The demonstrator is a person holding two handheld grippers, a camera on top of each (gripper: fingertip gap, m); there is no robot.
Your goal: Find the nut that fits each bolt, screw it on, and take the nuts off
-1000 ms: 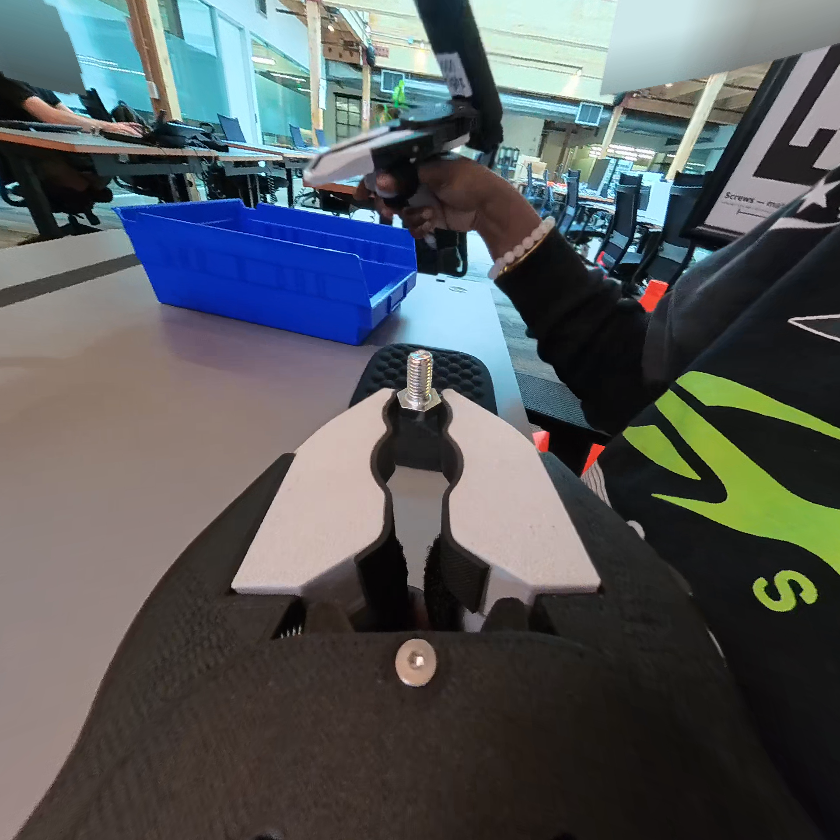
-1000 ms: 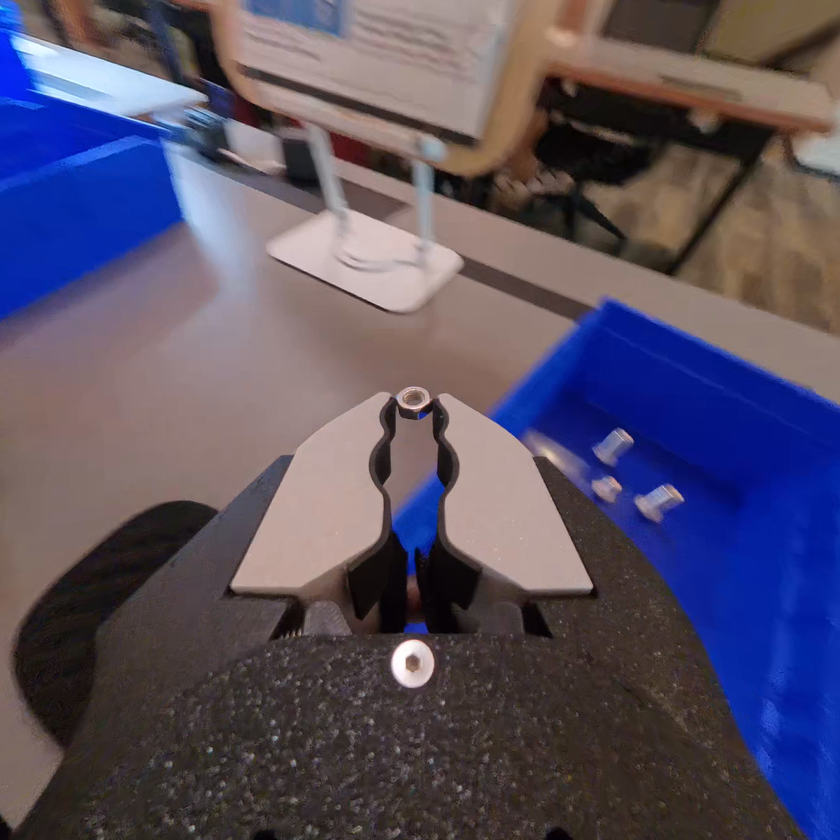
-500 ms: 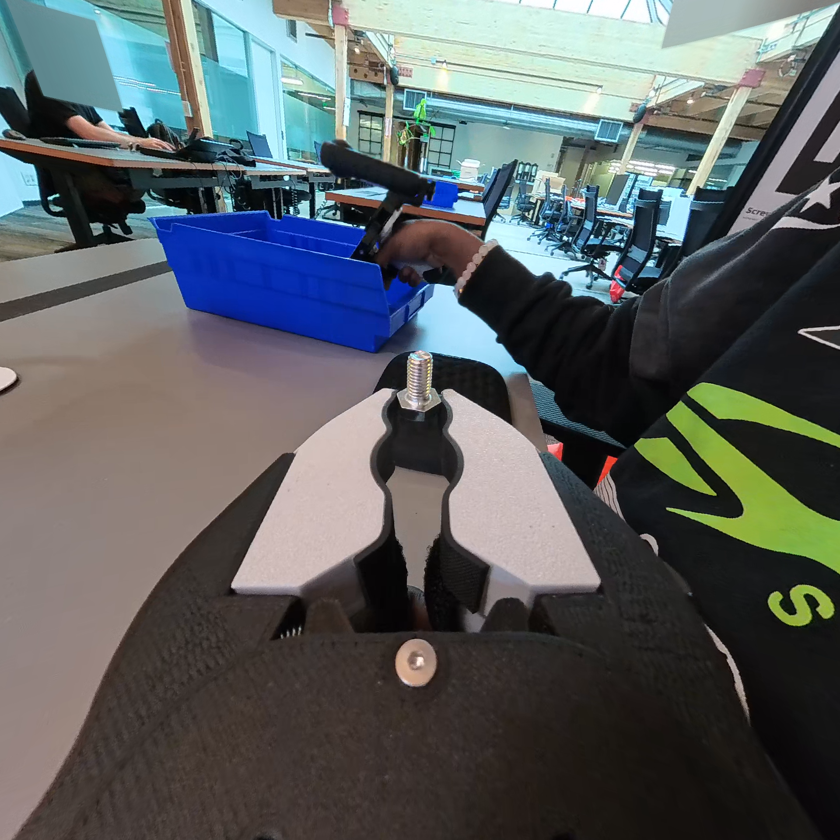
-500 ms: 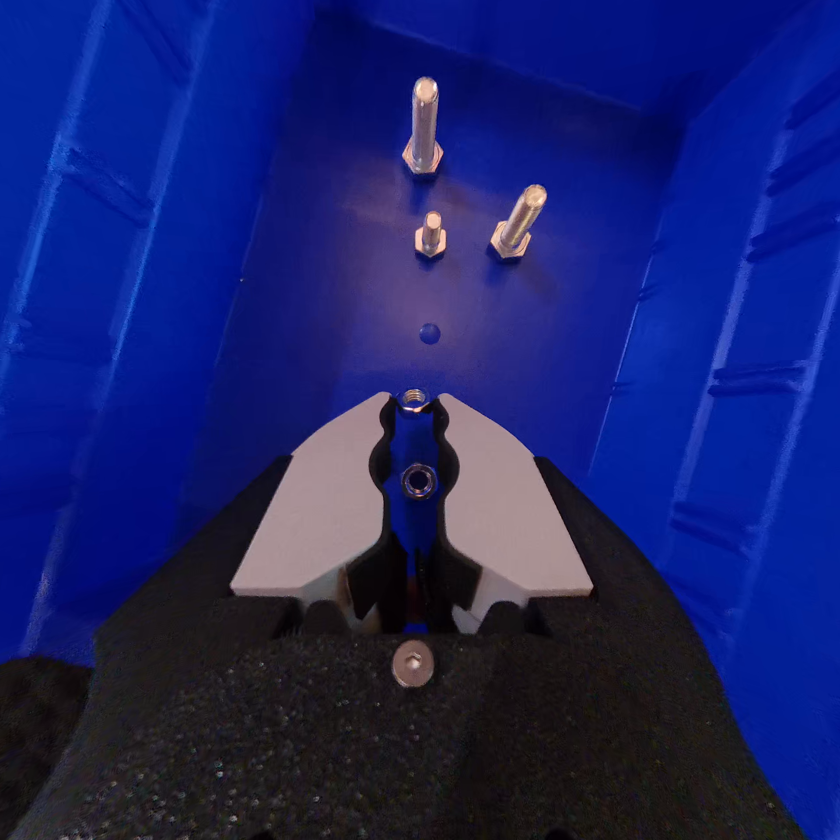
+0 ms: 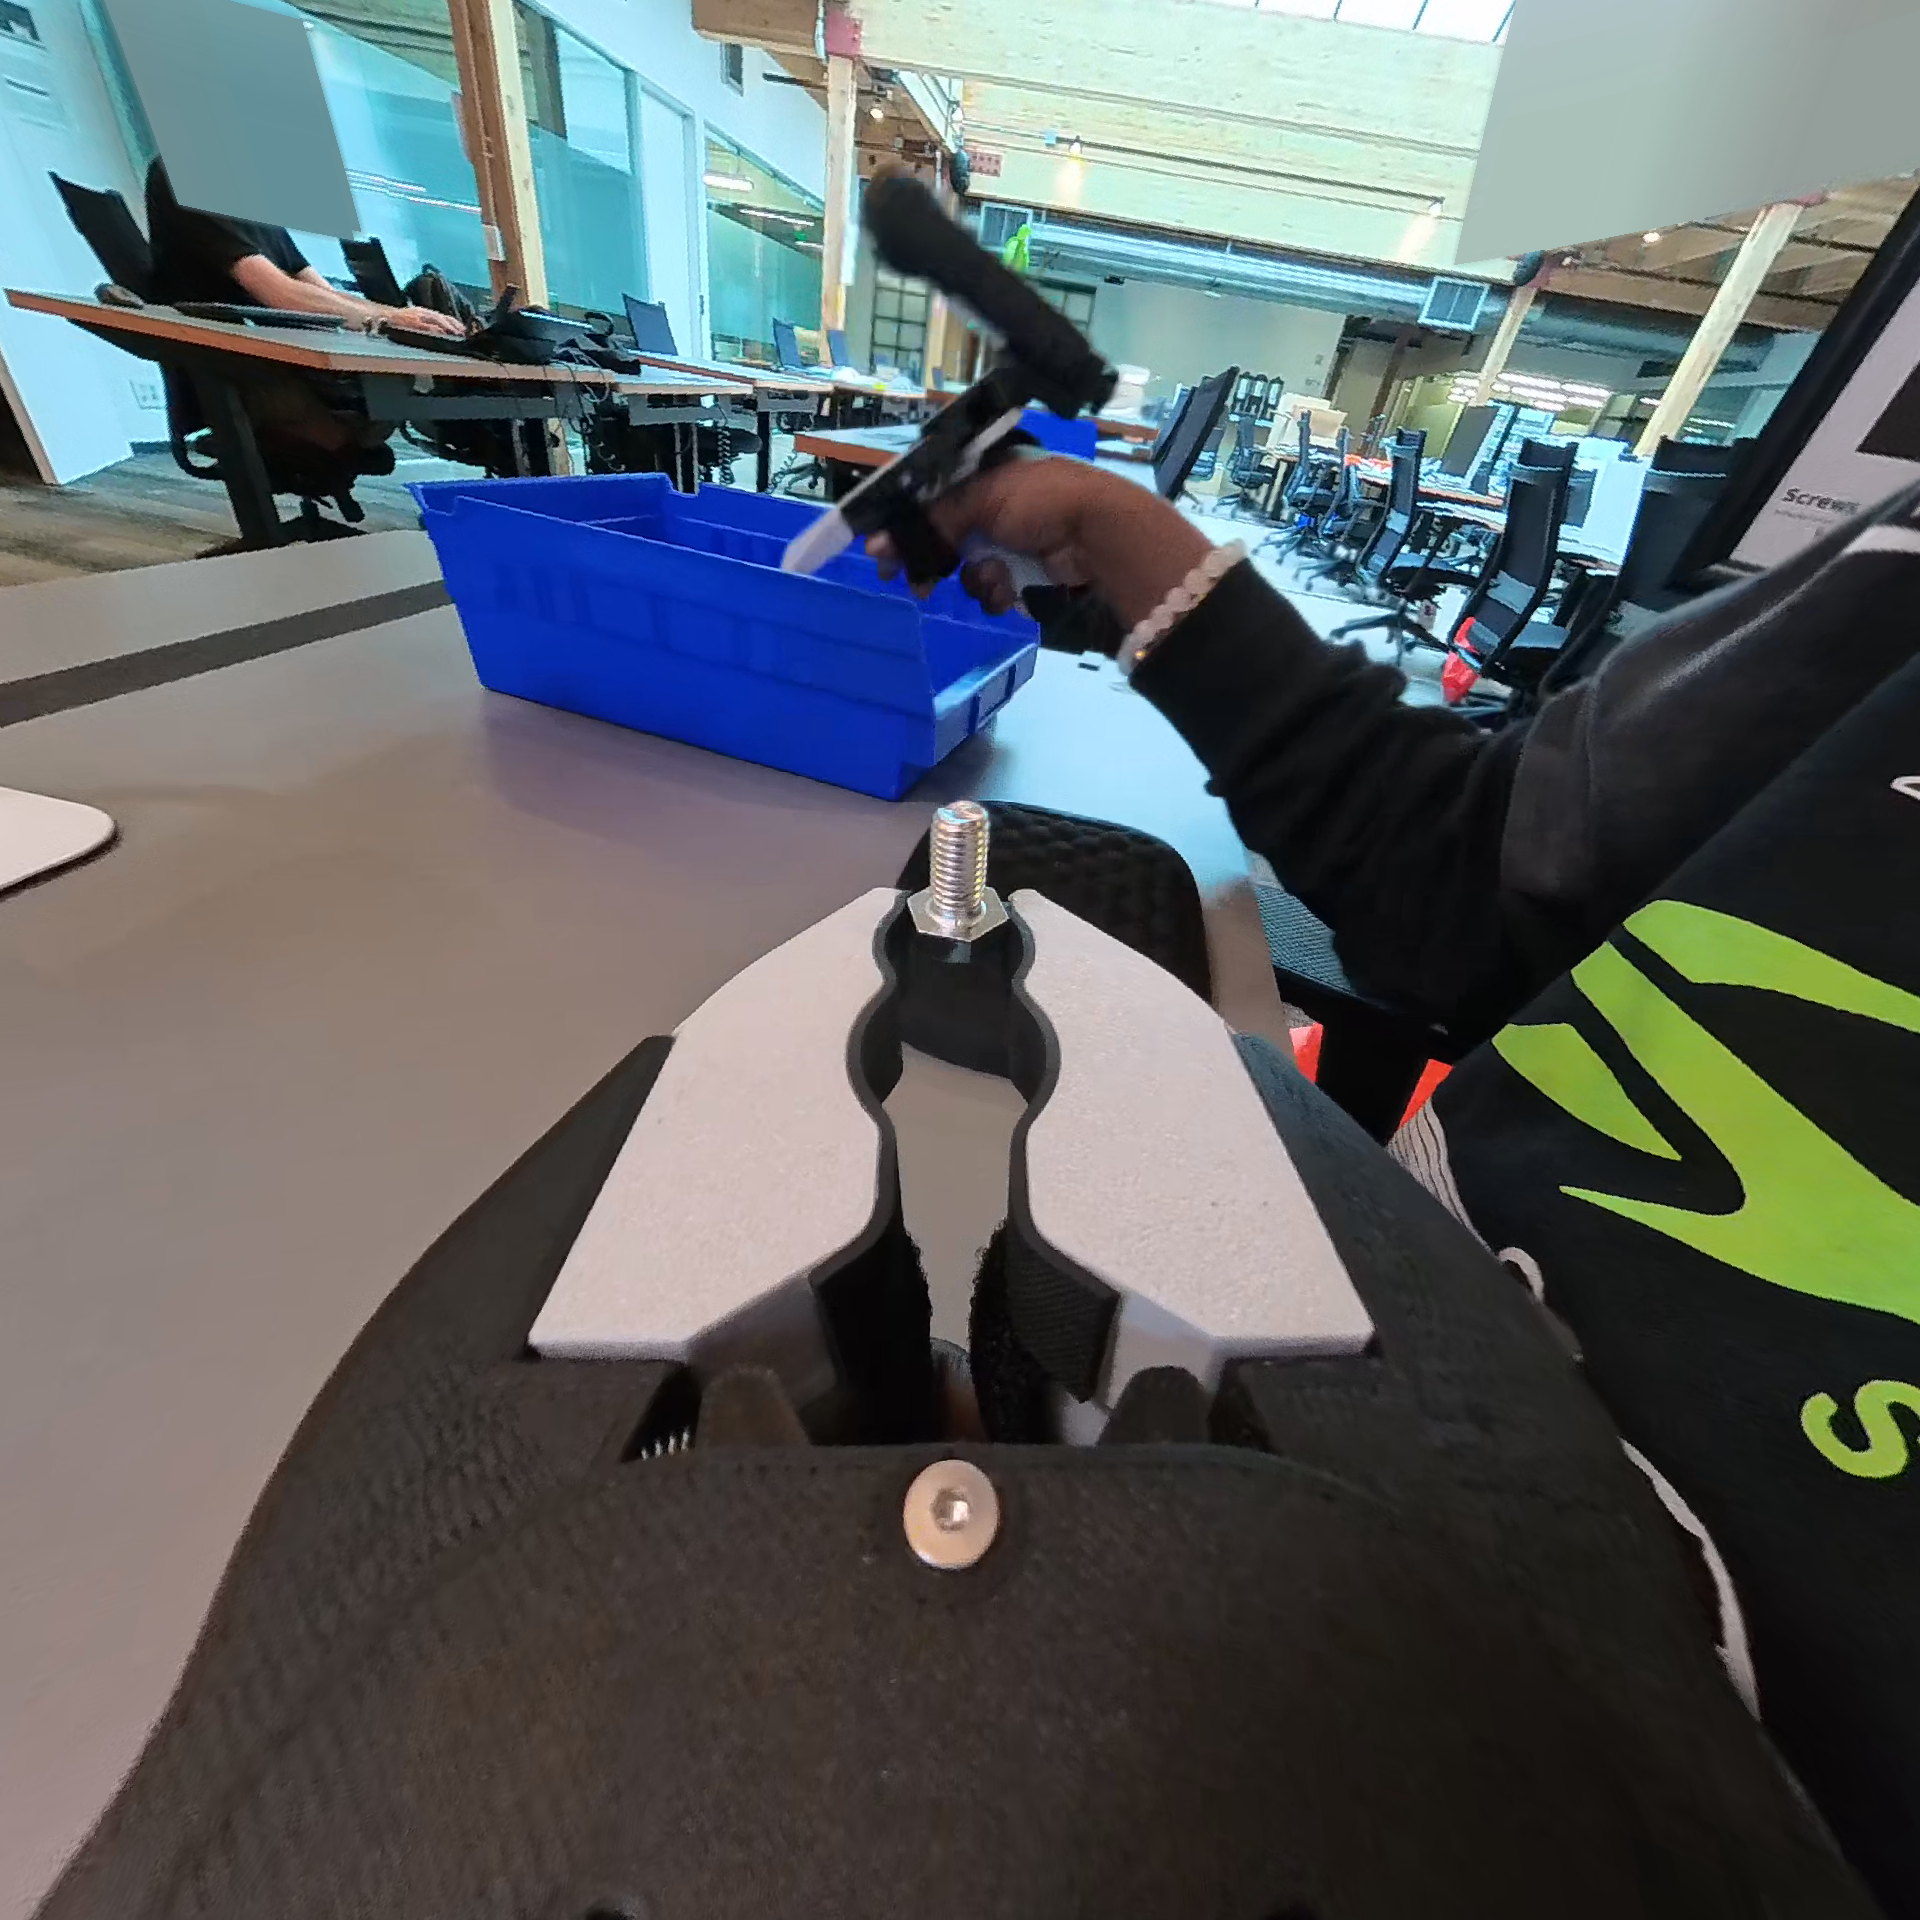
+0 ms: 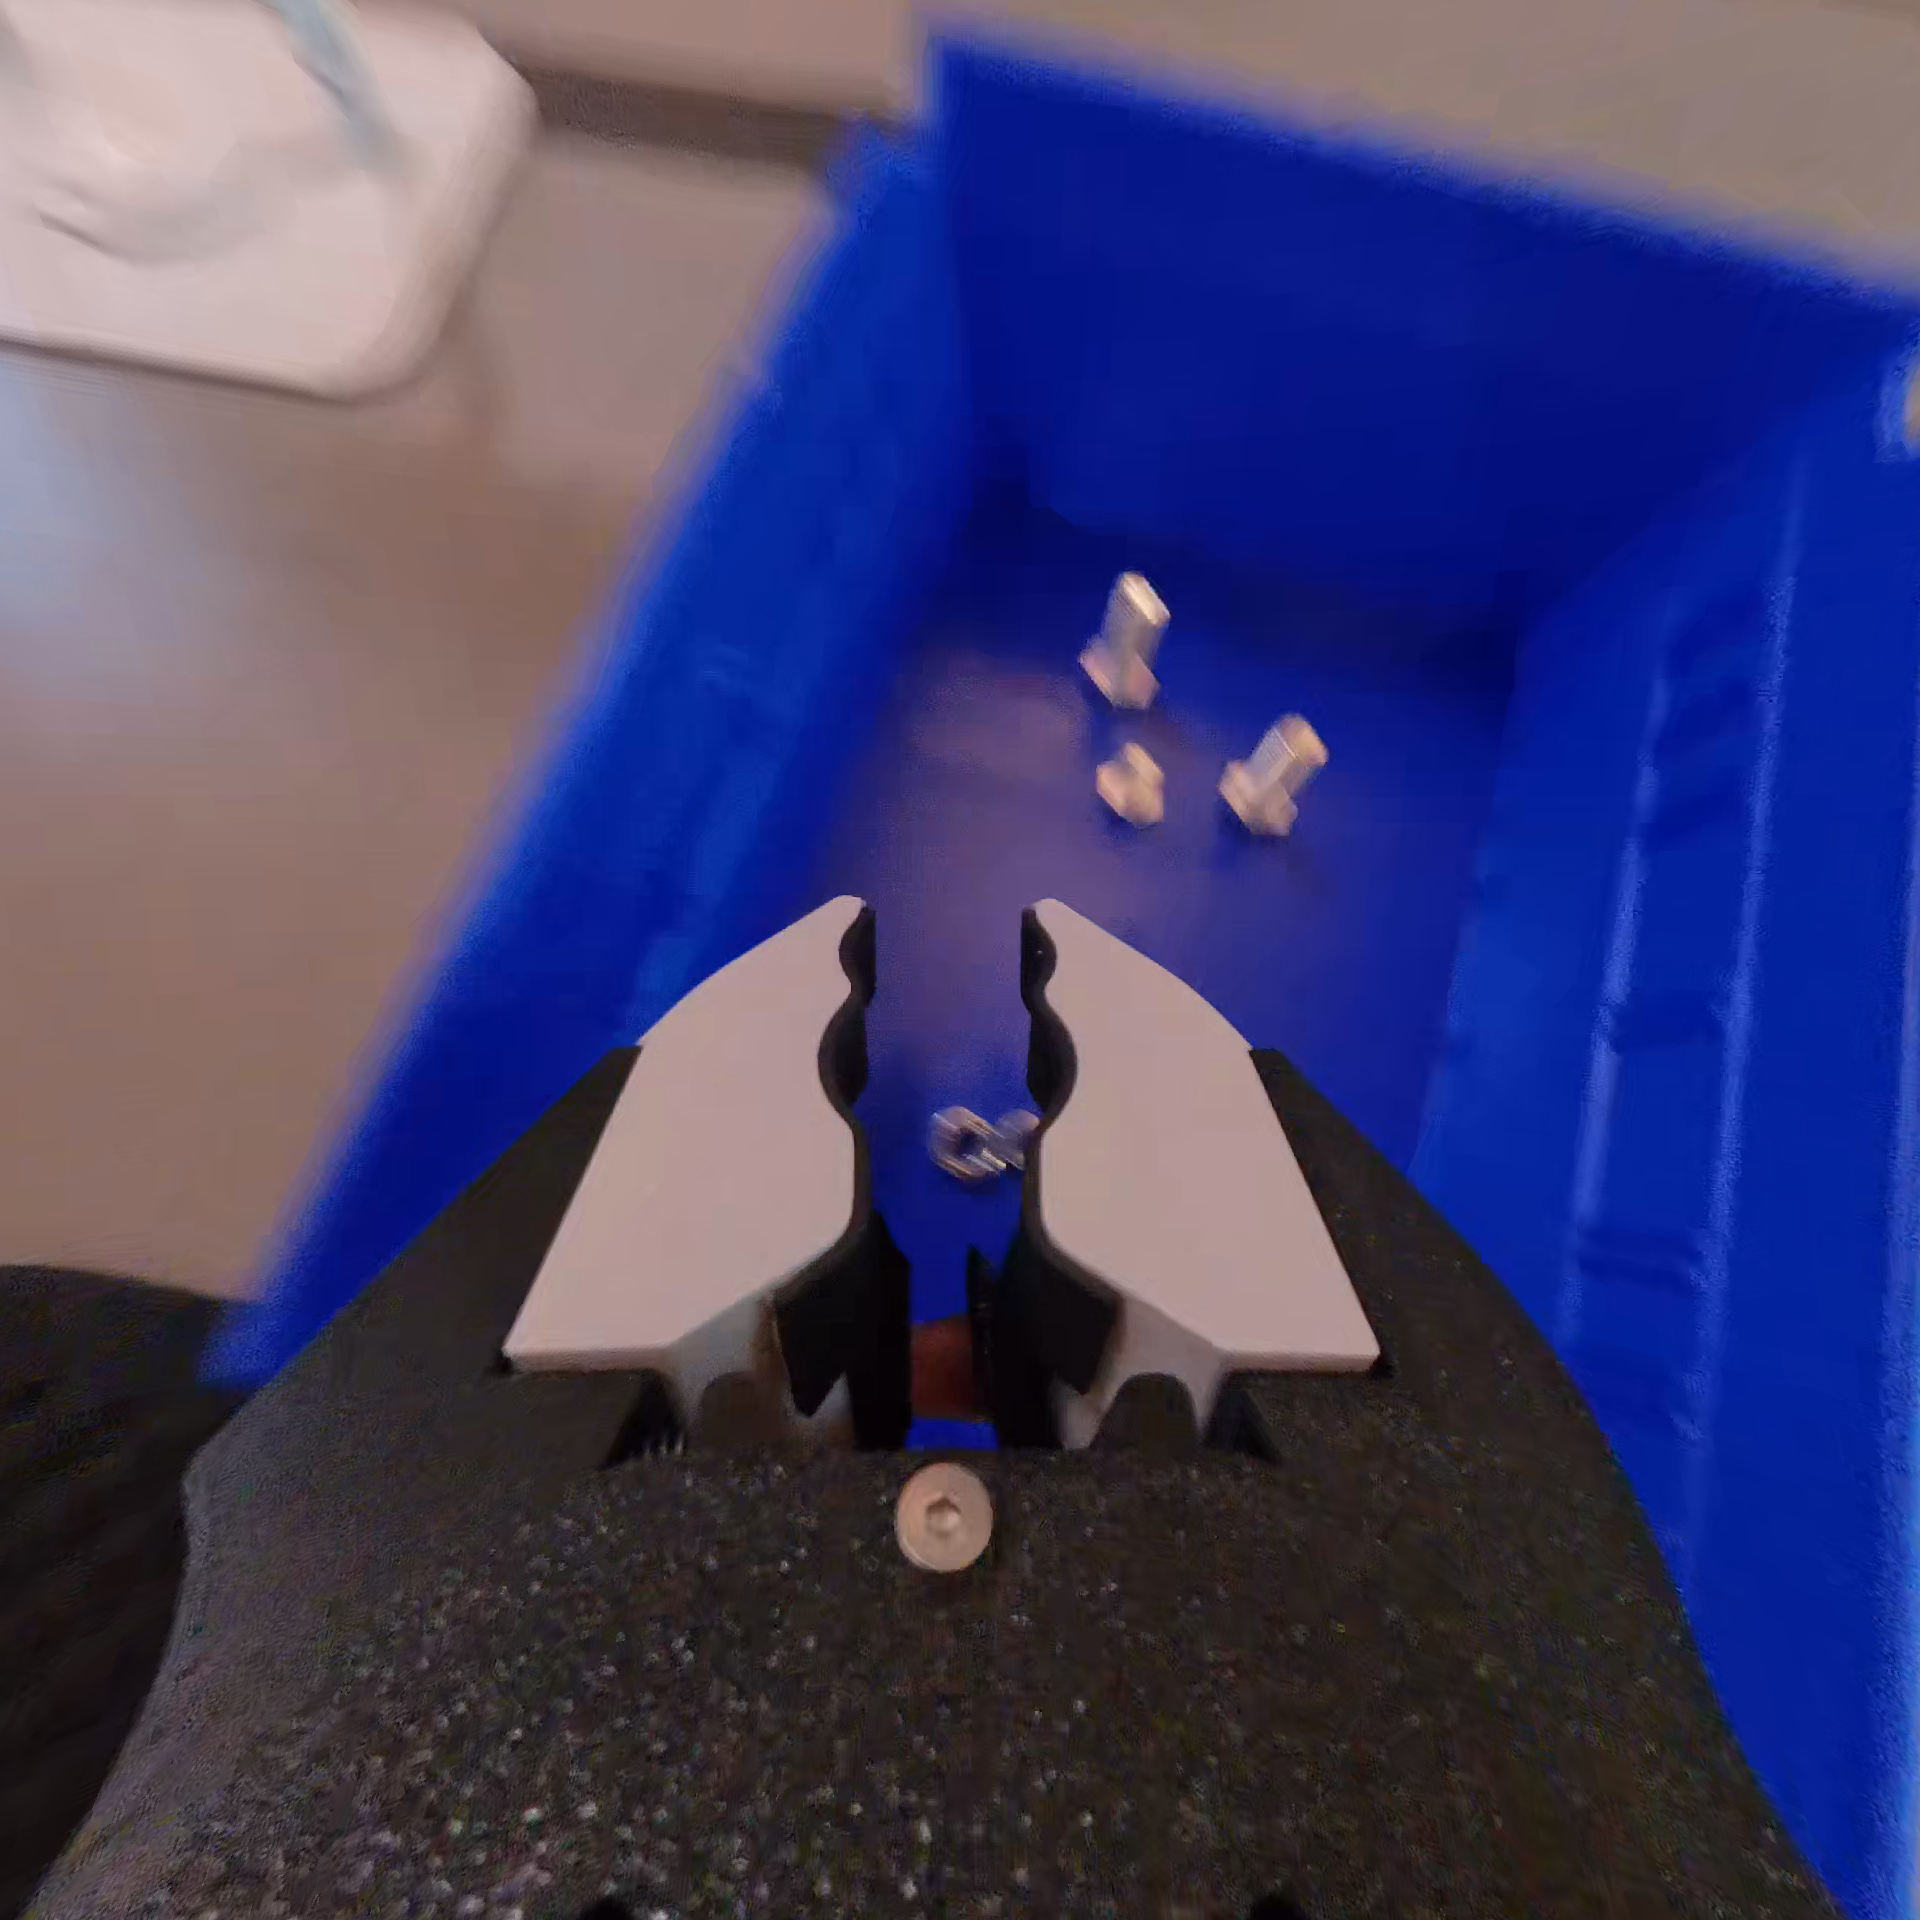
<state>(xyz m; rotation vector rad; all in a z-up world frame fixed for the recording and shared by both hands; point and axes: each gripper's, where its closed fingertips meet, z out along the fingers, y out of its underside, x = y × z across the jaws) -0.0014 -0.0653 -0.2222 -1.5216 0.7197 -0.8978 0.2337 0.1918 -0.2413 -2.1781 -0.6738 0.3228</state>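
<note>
Left wrist view: left gripper (image 5: pixel 956 920) fingers pinch bolt (image 5: pixel 958 871) head, shank upright; right gripper (image 6: pixel 948 925) fingers apart, empty

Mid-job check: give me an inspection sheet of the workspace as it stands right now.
Surface: grey table, bare near the left hand-held gripper.
Job's things: short bolt upright, thread up, head clamped in the left hand-held gripper; blue bin holds three bolts and blurred nuts on its floor.
Clutter: white flat base at the table's left edge.
Grippers: right hand-held gripper over the bin, jaws apart, nothing between them.
Cables: nothing seen.
Surroundings: open office with desks and chairs; a seated person far left; operator's black sleeve.
</note>
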